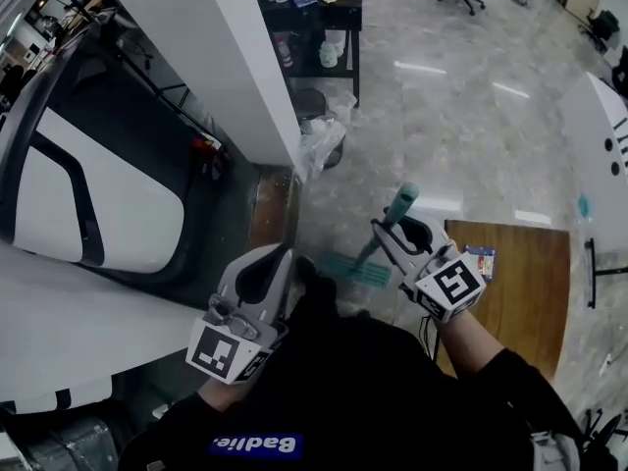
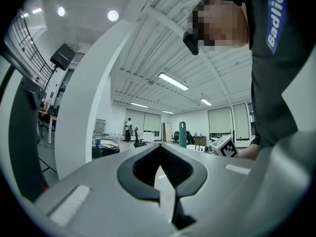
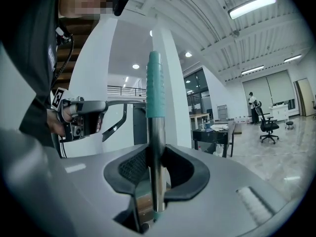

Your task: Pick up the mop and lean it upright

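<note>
Polished marble floor (image 1: 442, 116) spreads out below me, with a white pillar (image 1: 226, 57) on the left. I have the mop (image 1: 404, 200) standing close to upright, its teal head flat on the floor near the pillar's corner. My right gripper (image 1: 390, 230) is clamped narrow on the metal shaft, just under the teal grip. My left gripper (image 1: 278, 261) hangs left of the mop, its 2 jaws together on nothing. 1 wooden board (image 1: 520, 283) lies at right.
</note>
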A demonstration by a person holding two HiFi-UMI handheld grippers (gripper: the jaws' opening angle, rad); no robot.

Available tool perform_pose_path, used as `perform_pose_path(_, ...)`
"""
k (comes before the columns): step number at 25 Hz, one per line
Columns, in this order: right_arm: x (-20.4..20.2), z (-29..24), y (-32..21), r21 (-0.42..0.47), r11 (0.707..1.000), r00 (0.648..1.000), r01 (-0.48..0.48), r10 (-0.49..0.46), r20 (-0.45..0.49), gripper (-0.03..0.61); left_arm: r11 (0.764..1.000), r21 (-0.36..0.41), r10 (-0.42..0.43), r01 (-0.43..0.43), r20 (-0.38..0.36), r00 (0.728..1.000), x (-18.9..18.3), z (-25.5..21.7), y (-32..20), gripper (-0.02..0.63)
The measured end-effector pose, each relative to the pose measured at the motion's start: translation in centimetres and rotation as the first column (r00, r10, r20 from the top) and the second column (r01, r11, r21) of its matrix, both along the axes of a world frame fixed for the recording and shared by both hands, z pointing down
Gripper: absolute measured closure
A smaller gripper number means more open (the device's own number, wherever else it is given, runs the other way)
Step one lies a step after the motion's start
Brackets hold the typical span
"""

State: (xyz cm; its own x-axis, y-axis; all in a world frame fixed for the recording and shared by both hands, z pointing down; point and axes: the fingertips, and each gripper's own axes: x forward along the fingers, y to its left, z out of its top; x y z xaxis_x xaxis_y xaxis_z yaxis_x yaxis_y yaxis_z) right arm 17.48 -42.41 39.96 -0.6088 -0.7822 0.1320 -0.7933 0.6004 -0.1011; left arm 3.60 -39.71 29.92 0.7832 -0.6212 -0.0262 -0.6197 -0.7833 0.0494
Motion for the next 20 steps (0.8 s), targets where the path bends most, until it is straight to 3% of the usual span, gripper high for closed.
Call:
perform_pose_path(7,-1.2,-1.3,-8.2,-0.003,0.996,0.993,0.09,-0.09,-0.077,0.471,0.999,-0.006,0.05,-0.05,-0.066,0.997,-0.8,1.6,-11.0,0.595)
perform_pose_path(12,-2.6,0.4,-13.6,-0.063,0.983,0.968,0.171,-0.18,-0.177,0.471,0.995,-0.014,0.1,-0.102,-0.1,0.99,-3.0,1.4,-18.3,0.595)
perform_pose_path(17,-3.3,4.1,-20.1,-0.139,0.97,0.948,0.199,-0.226,-0.225,0.471,0.996,-0.054,0.068,-0.075,-0.119,0.99,-5.6,2.2,-24.4,0.595)
perform_pose_path(20,-3.6,6.6,-23.9,-0.176,0.947,0.919,0.268,-0.306,-0.247,0.471,0.996,-0.064,0.052,-0.06,-0.118,0.992,-6.3,2.2,-26.5,0.595)
